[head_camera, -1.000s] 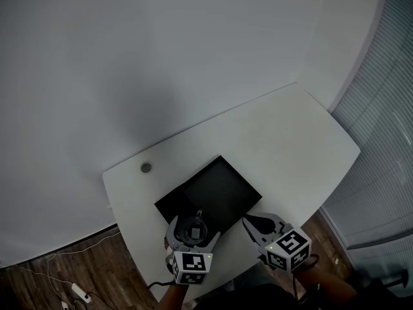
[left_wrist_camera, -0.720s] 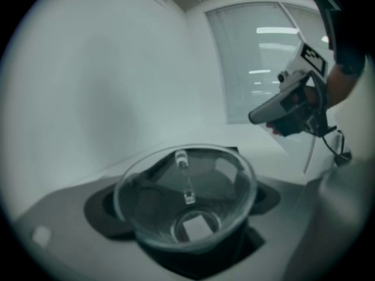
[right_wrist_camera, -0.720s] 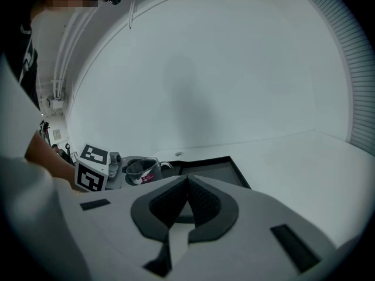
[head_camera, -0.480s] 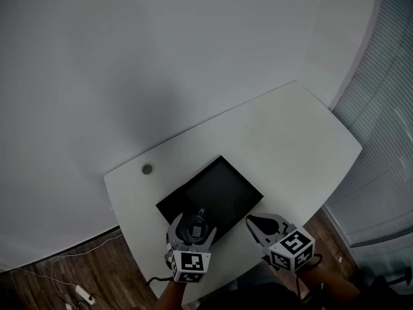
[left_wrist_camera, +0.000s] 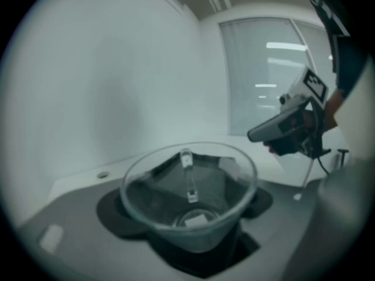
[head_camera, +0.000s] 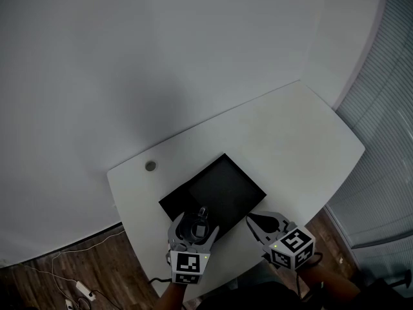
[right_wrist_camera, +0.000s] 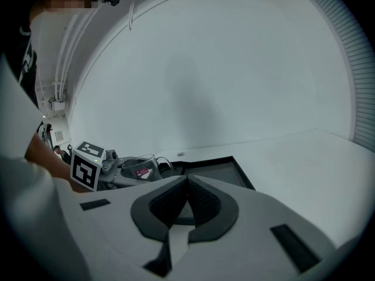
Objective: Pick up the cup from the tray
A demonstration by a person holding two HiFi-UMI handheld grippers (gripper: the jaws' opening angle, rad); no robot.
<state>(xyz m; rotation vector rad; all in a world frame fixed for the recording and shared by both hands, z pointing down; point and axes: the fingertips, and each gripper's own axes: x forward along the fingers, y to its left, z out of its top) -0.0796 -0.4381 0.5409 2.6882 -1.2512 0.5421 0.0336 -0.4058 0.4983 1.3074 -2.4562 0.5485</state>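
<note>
Closing round the cup, your left gripper has just been drawing its jaws in, and they stand wide with the cup between them. From the left gripper view, the clear glass bowl fills the whole span. A dark pad sits right at its wall on one side, and the other pad sits at the wall opposite. Whether those pads press on the glass yet, neither view settles. The cup's handle shows through the glass on the far side, pointing toward the middle of the tray. A pale label shows at the bottom of the cup.

Seen from your head, the cup is at the tray's near edge, toward its left corner. Whether its base rests on the black surface or hangs just above it cannot be made out. The rest of the tray is bare and dark.

Your right gripper is just off the tray's near right edge, above the white table. Its jaws are drawn together until the tips meet, with nothing between them. It points toward the tray without touching it. Each gripper carries its marker cube at the end nearest you.

Beyond the tray's left corner, a small round grommet is set into the table. Window blinds hang well off to the tray's right.
</note>
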